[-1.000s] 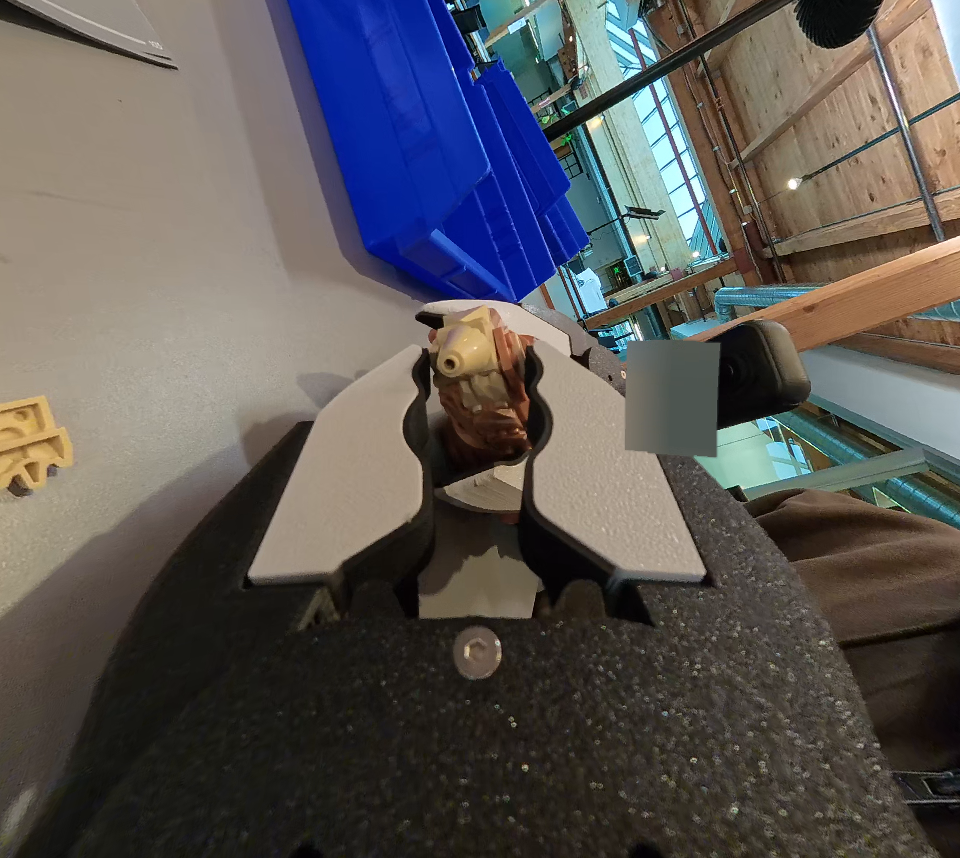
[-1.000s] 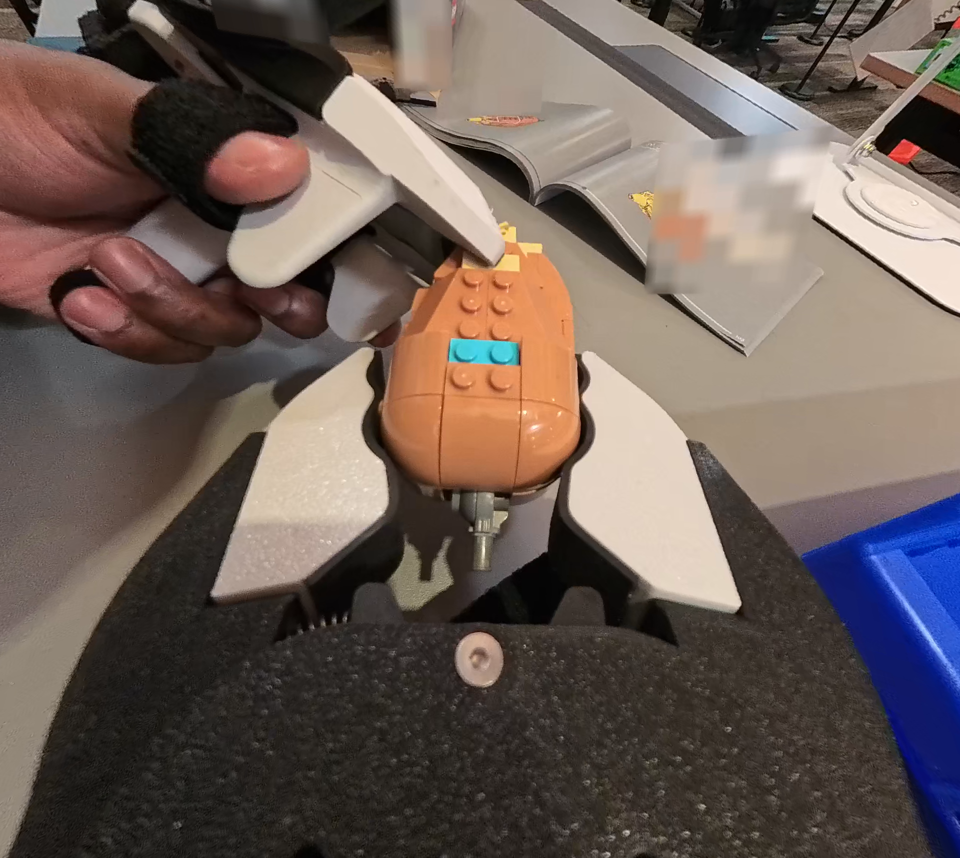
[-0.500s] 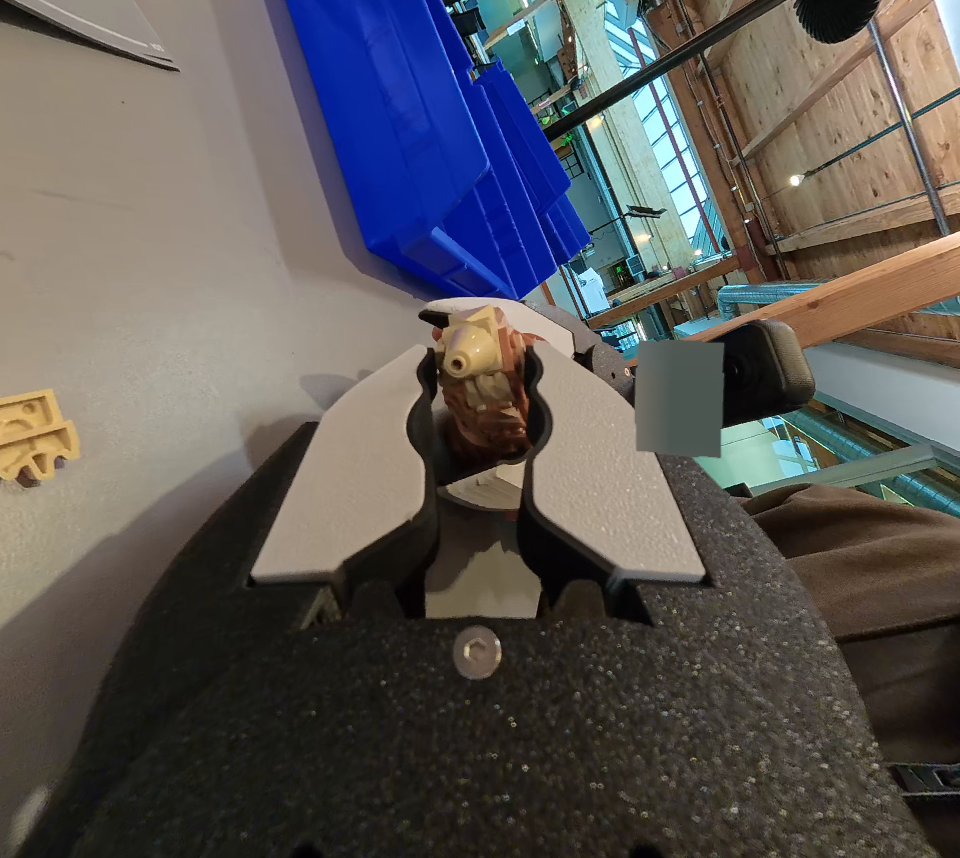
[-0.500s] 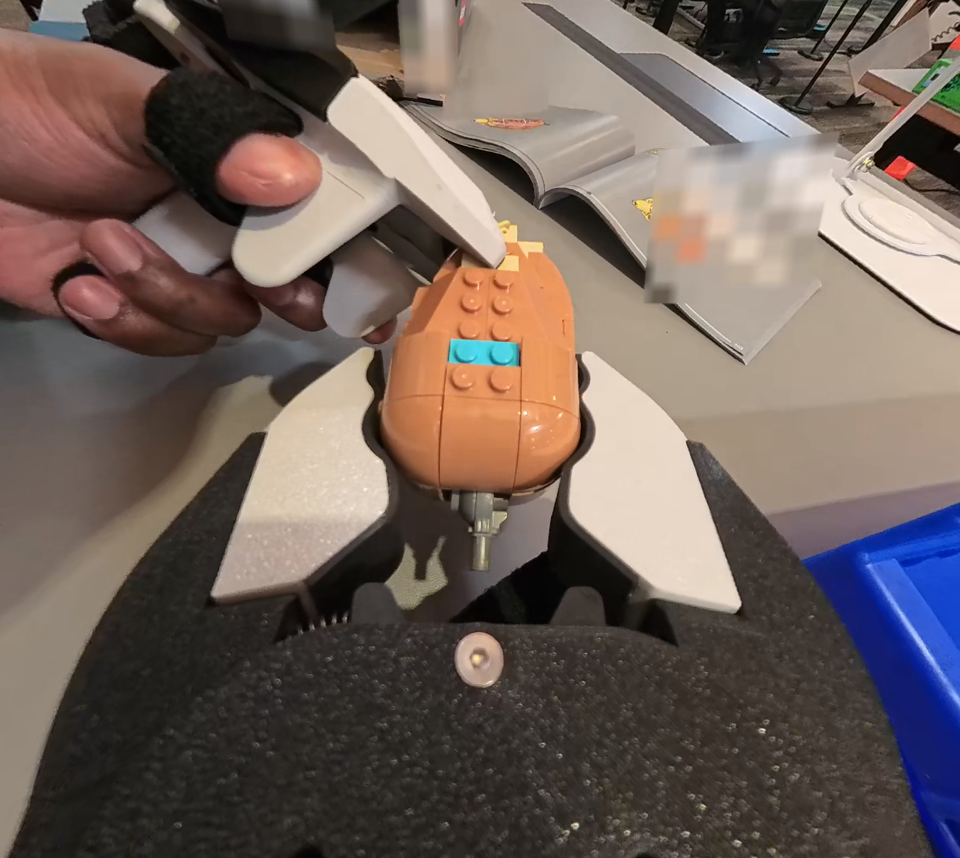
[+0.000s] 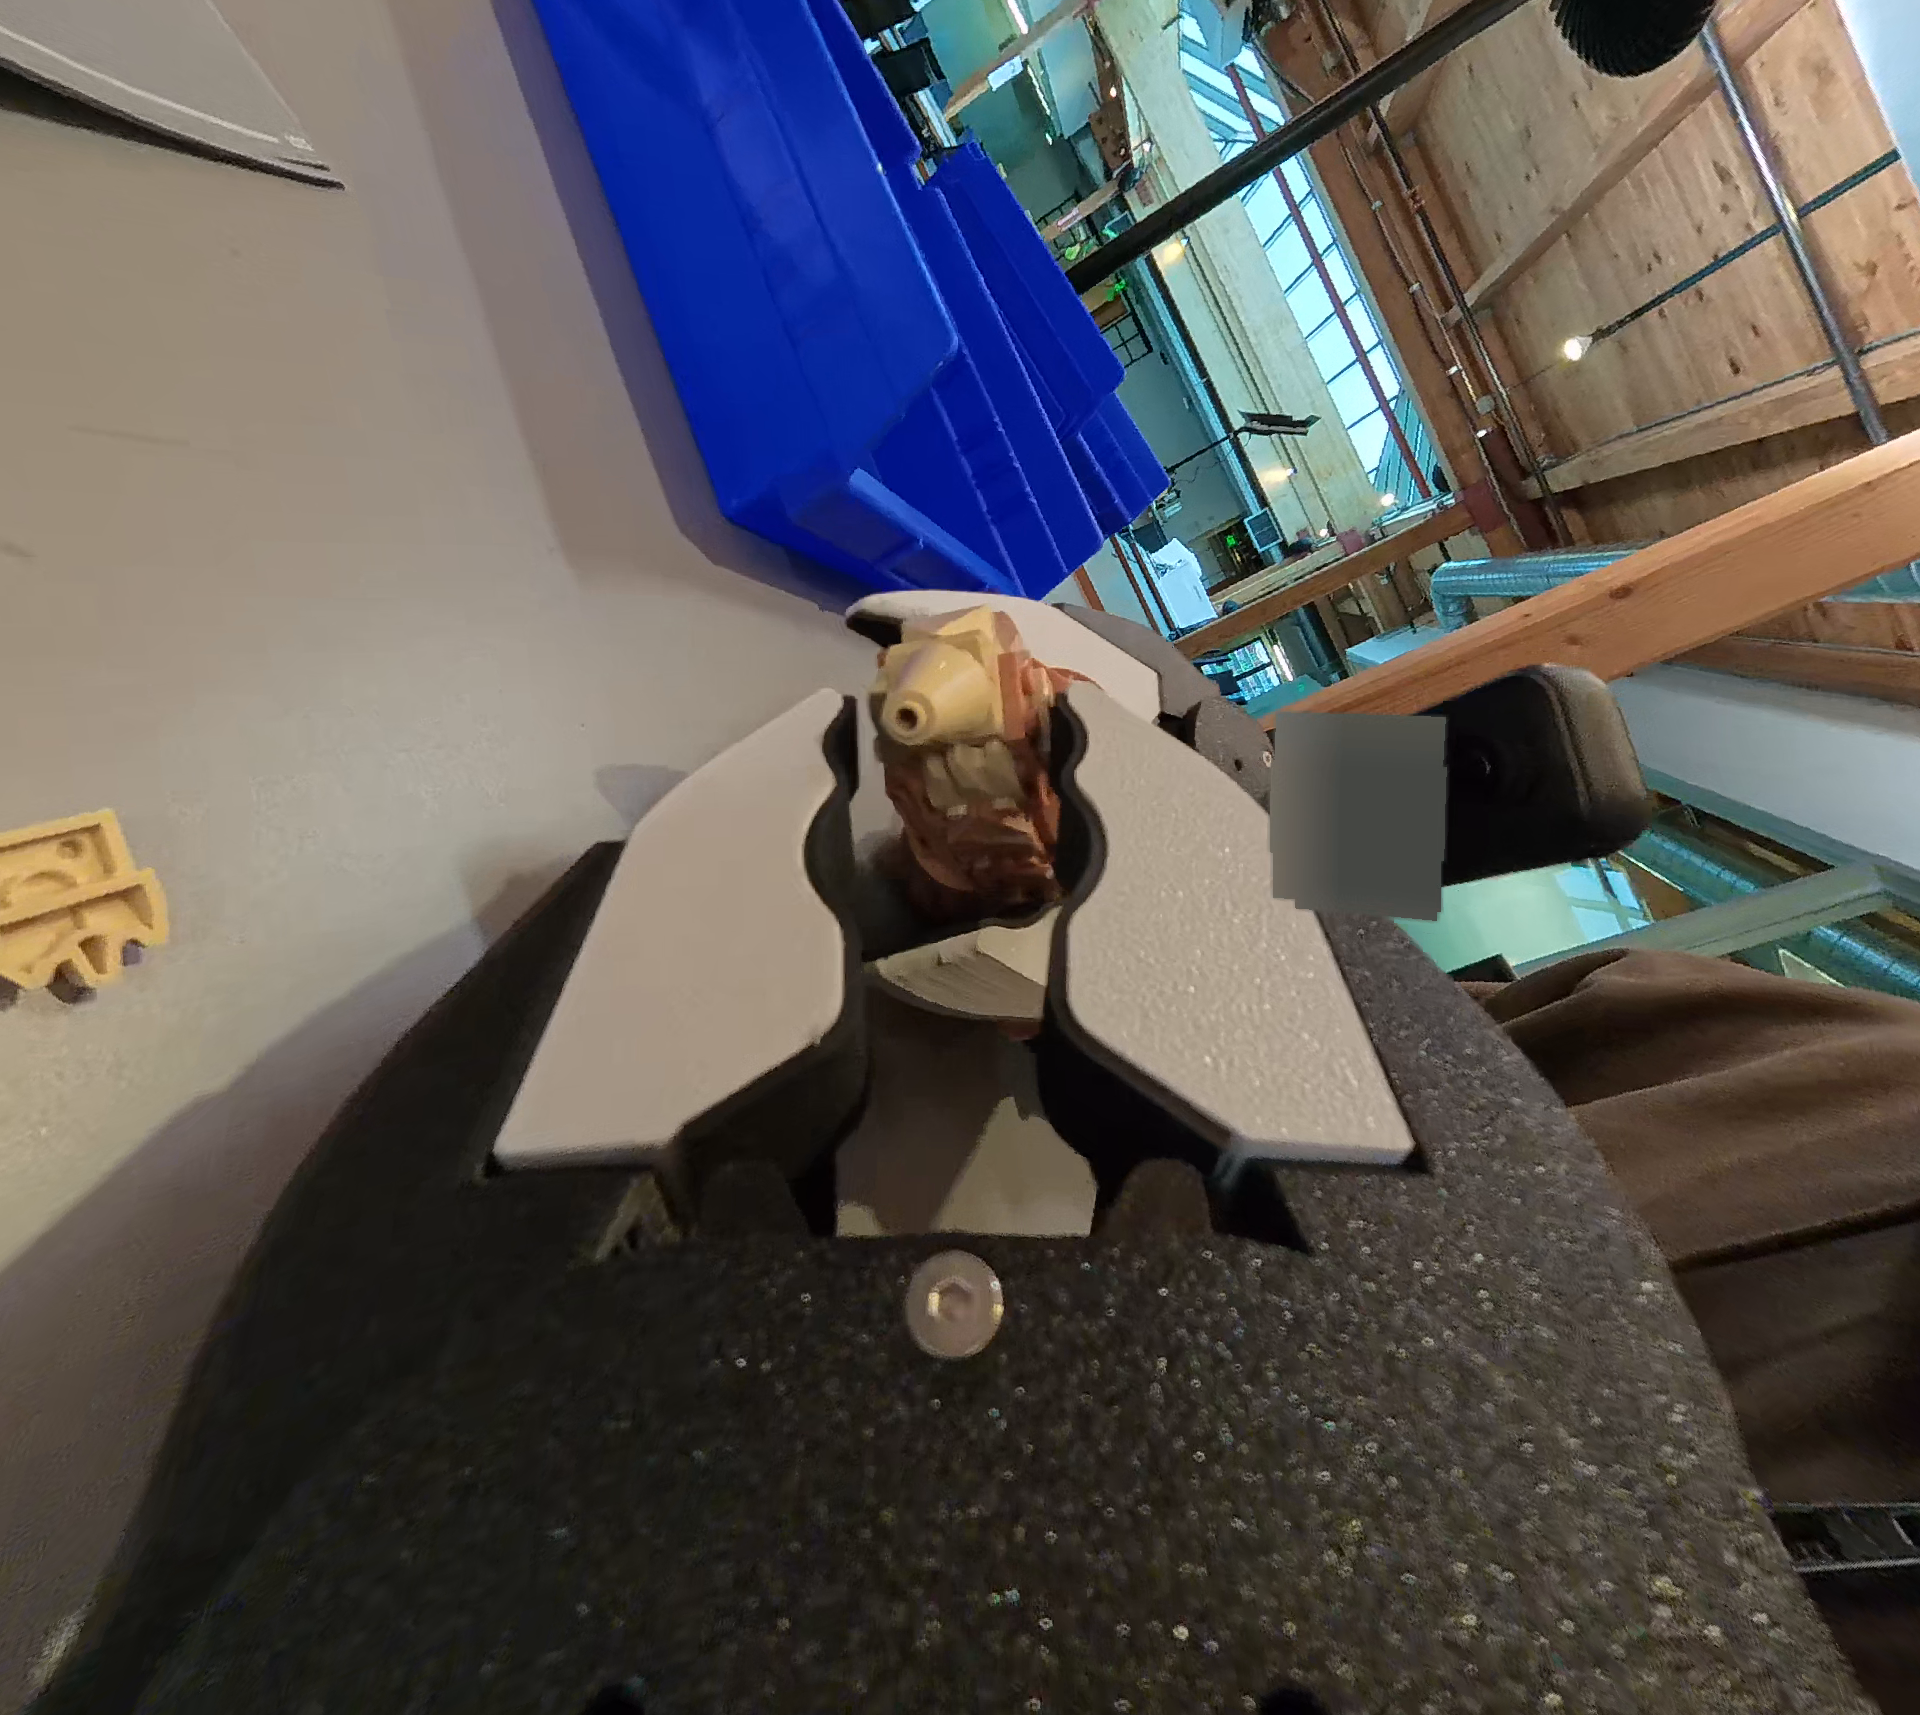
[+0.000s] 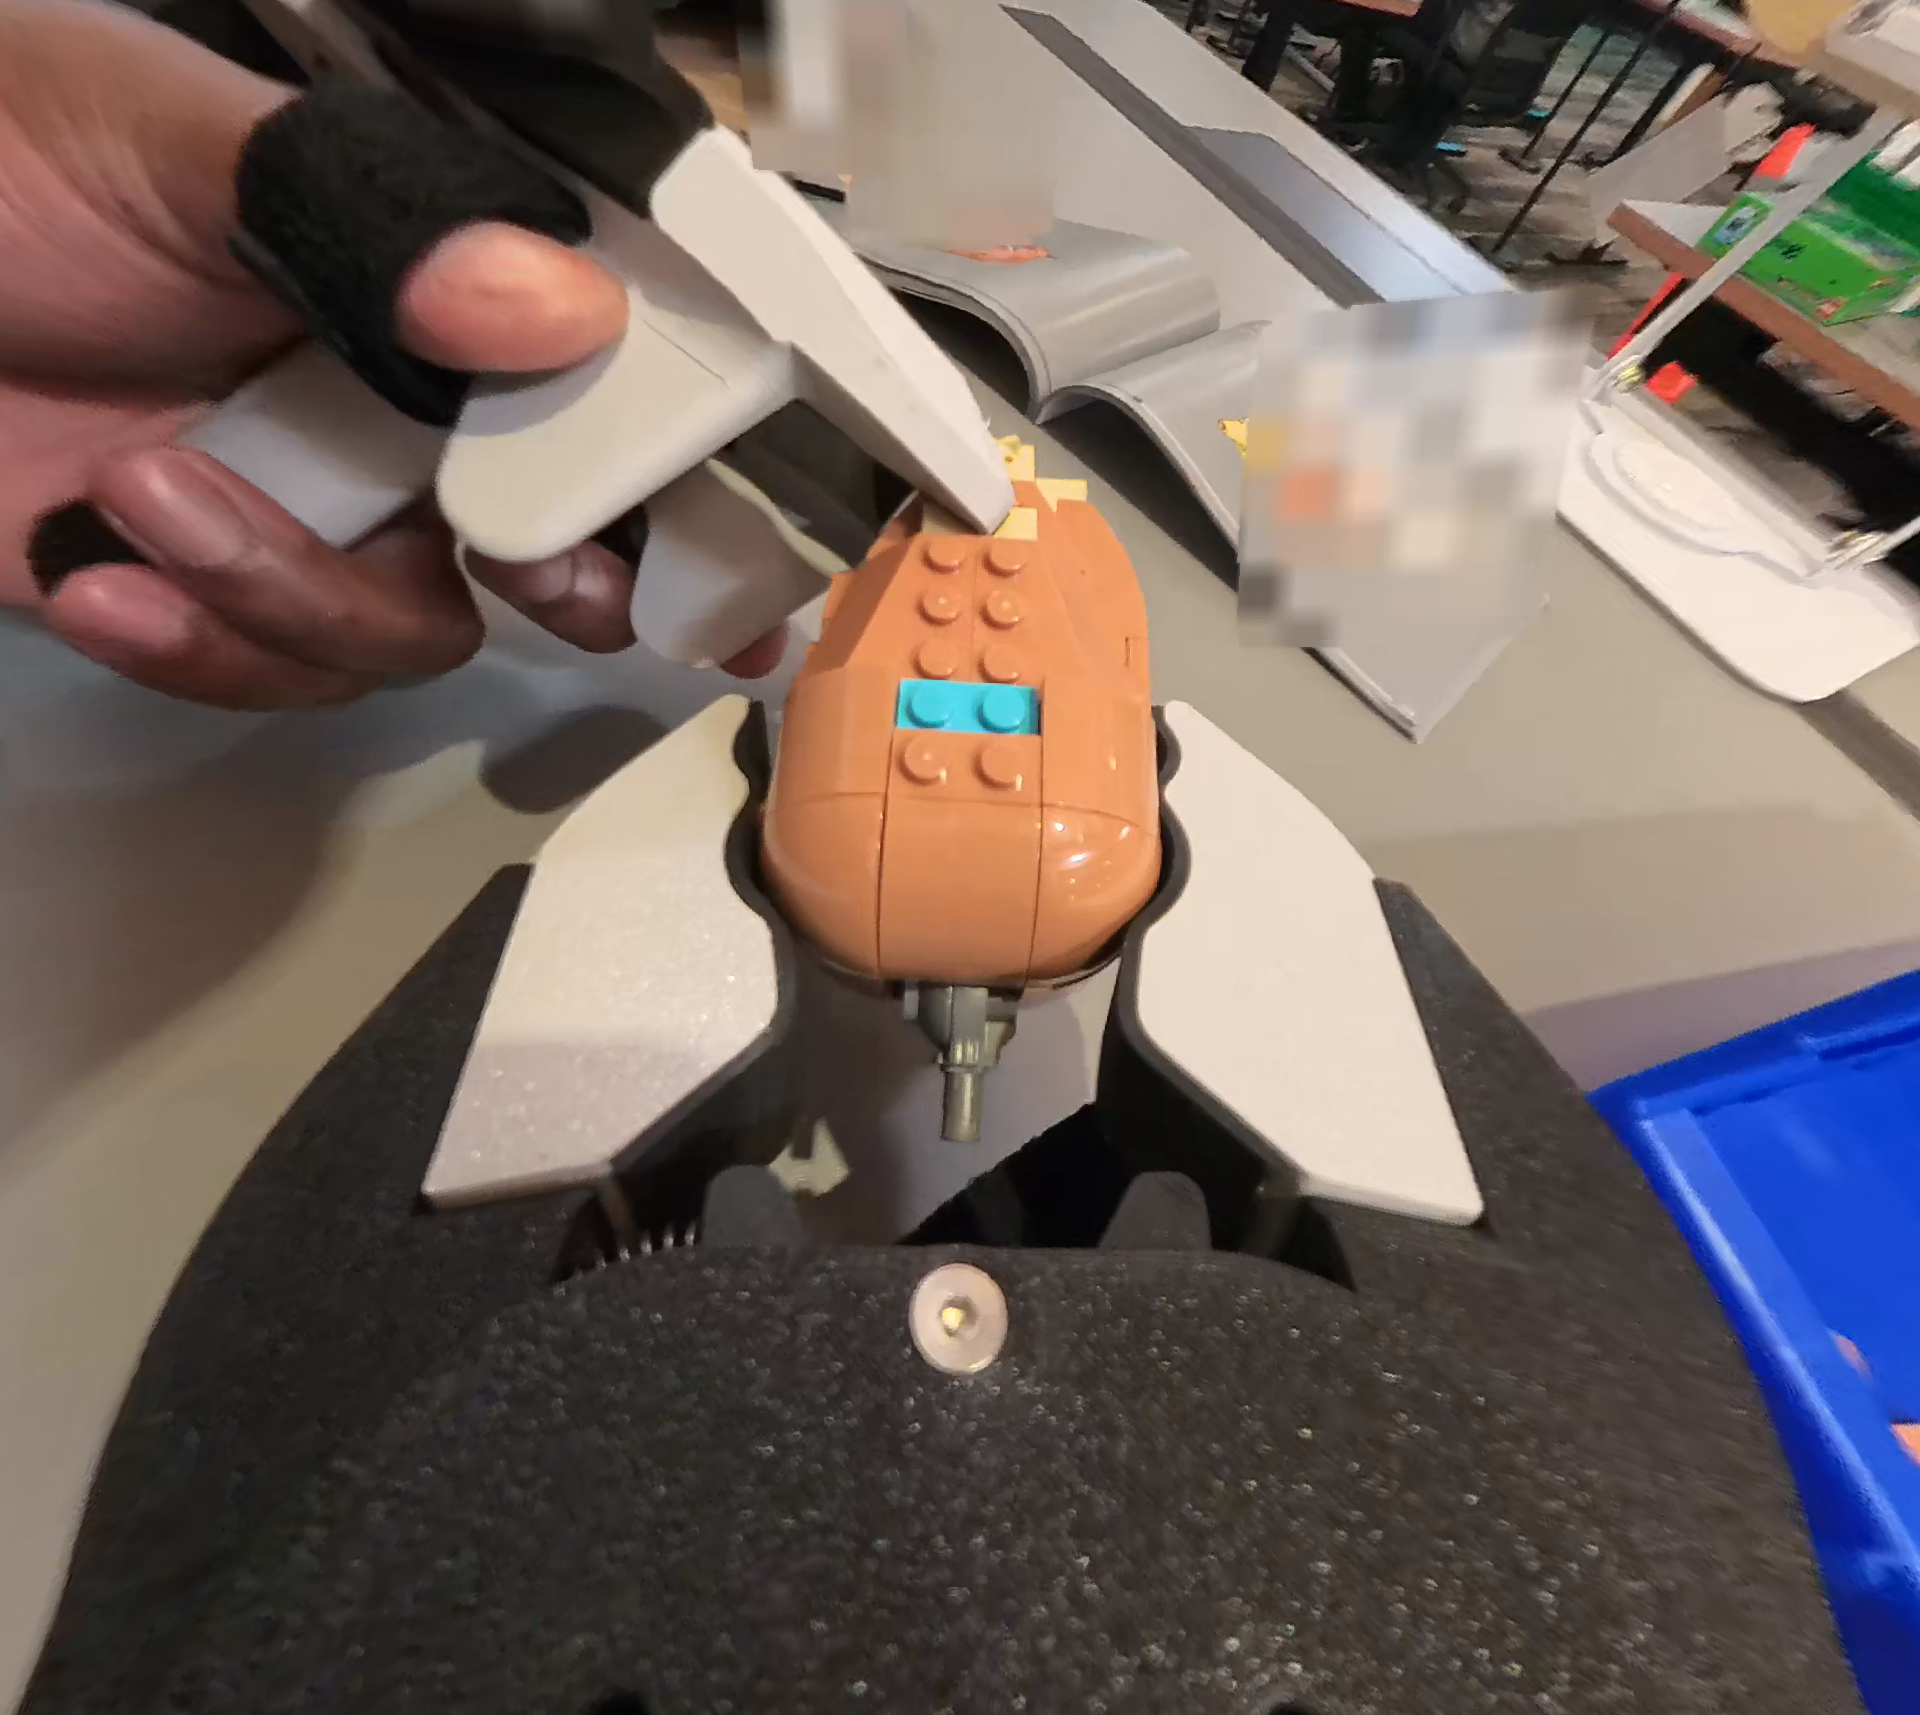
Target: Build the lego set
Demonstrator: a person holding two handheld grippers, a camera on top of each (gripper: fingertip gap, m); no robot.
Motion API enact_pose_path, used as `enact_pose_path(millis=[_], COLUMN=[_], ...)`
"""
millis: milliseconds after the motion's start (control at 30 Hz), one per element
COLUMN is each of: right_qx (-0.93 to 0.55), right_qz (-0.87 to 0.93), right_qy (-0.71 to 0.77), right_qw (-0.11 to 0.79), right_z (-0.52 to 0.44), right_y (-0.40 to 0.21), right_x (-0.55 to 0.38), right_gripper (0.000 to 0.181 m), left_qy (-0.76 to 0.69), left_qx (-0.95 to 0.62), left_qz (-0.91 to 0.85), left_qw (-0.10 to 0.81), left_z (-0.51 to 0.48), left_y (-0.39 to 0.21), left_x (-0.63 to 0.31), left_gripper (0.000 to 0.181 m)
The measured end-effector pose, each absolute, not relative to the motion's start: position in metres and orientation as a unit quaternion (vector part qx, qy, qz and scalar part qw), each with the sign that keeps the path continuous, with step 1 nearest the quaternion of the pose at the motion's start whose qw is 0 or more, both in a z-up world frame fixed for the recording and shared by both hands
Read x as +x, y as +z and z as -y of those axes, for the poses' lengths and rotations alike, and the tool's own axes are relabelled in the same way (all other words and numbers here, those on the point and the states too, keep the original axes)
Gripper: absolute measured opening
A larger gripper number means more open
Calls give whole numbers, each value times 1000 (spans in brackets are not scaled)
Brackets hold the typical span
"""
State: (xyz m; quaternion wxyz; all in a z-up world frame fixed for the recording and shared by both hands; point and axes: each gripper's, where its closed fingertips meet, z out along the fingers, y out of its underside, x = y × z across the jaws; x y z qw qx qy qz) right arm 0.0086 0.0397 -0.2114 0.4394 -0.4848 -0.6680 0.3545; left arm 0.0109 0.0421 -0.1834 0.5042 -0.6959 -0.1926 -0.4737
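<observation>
Both grippers hold one lego model above the grey table (image 6: pixel 1507 834). My right gripper (image 6: pixel 956 715) is shut on its rounded orange-brown body (image 6: pixel 961 855), which has a turquoise brick (image 6: pixel 966 709) on top and a grey pin (image 6: pixel 966 1073) at the near end. My left gripper (image 5: pixel 956 704) is shut on the model's tan and dark brown far end (image 5: pixel 961 782). The left gripper, held in a hand, also shows in the right wrist view (image 6: pixel 862 574), clamped on that far end. A loose tan lego part (image 5: pixel 73 896) lies on the table at the left.
Blue bins (image 5: pixel 790 231) stand along the table; one corner (image 6: pixel 1787 1198) is at my lower right. An open instruction booklet (image 6: pixel 1122 315) lies behind the model. A white stand (image 6: pixel 1714 543) sits at the right. Other tables and a seated person are in the background. My two grippers' fingertips are within a few centimetres of each other.
Almost nothing. Both grippers keep their hold on the model, with only a slight drift of the views.
</observation>
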Motion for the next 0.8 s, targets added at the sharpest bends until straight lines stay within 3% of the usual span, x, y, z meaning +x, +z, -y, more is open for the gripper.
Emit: enact_pose_path(millis=[200,800], right_qx=[-461,-454], right_qz=[677,681], right_qy=[322,302], right_qw=[474,490], right_z=[-40,-40], right_y=[-208,-209], right_x=[8,9], right_gripper=[69,69], left_qy=[-506,-489], left_qx=[-684,-676], left_qz=[190,189], left_qw=[489,518], left_z=[-41,-45], left_y=[-181,-177], left_x=[17,20], left_gripper=[43,36])
